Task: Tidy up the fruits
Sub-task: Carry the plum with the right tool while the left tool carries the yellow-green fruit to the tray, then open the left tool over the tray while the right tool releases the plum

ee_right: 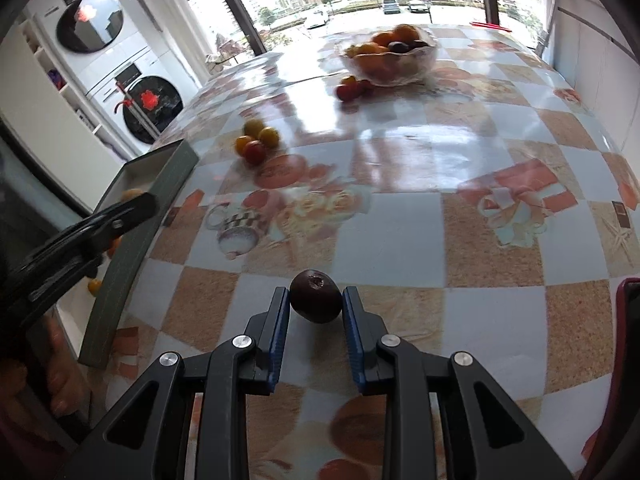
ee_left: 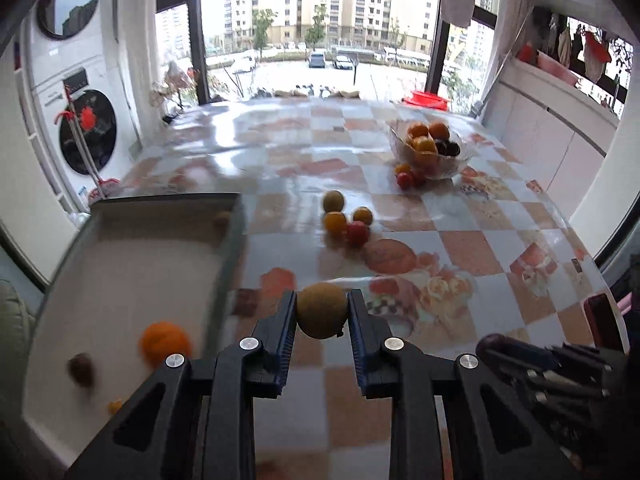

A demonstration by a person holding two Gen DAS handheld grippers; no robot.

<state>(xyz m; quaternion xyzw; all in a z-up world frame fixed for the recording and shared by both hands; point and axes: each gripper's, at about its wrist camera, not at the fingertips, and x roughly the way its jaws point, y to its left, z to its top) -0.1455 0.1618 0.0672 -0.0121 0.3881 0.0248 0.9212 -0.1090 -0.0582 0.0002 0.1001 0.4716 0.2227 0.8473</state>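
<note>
Left gripper [ee_left: 322, 310]: jaws closed onto a round tan-green fruit [ee_left: 321, 311], both pads touching its sides, held above the desk [ee_left: 460, 248] just right of a shallow white tray [ee_left: 132, 264].

Right gripper [ee_right: 316, 300]: jaws set close either side of a dark purple fruit [ee_right: 316, 301]; the right pad looks to touch it, but whether the left pad does cannot be told. The fruit seems to rest on the desk.

Tray holds an orange [ee_left: 165, 343], a small brown fruit [ee_left: 81, 369] and smaller pieces, blurred.

Mid-desk: cluster of four small fruits [ee_left: 346, 218], yellow, orange and red. Farther back: glass bowl [ee_left: 430, 150] heaped with oranges and dark fruit, with small tomatoes [ee_left: 408, 176] just beside its base.

Desk cover is glossy, chequered orange and pale blue with printed pictures.

Room: stacked washing machines [ee_left: 86, 136] at left, wide window [ee_left: 320, 28] beyond, white cabinets [ee_left: 560, 120] at right.
</note>
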